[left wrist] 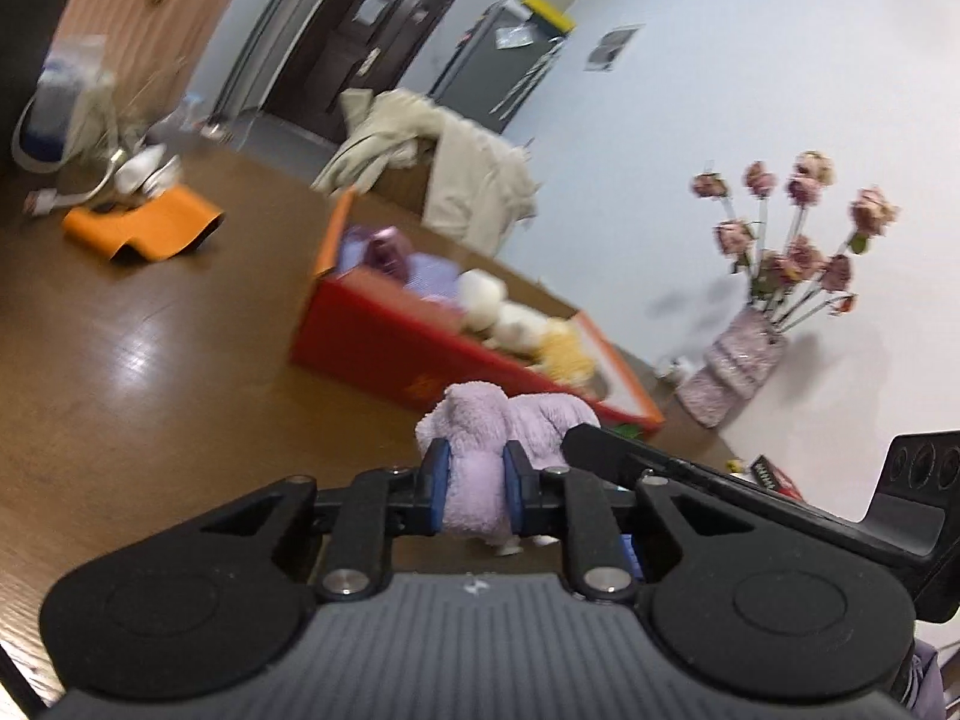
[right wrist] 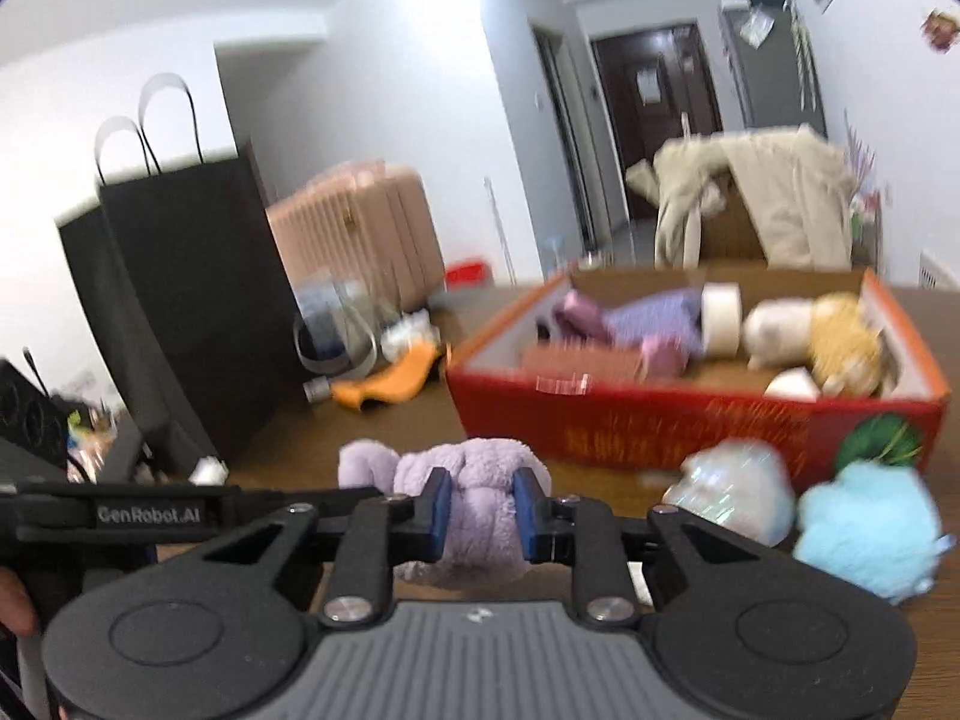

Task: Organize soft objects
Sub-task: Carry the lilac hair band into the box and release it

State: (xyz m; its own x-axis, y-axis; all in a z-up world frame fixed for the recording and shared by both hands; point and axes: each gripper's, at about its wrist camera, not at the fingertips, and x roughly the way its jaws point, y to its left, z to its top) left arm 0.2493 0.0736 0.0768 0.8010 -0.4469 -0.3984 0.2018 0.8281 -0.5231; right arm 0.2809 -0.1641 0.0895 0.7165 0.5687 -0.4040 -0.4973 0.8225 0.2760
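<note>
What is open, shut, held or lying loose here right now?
Left hand-held gripper: shut on the lilac plush toy.
Right hand-held gripper: shut on the same toy.
Red box: open, soft toys inside.
Blue fluffy toy: loose on the table.
Black paper bag: upright.

Each view is taken from behind its own tongs, angled slightly down across the desk (left wrist: pixel 150 330), close in. Shared: red box (left wrist: pixel 372 330) (right wrist: pixel 660 426), purple plush (left wrist: pixel 480 438) (right wrist: pixel 474 480).

Motion-blurred red box (right wrist: pixel 690 426), black bag (right wrist: pixel 150 300) handles cropped
</note>
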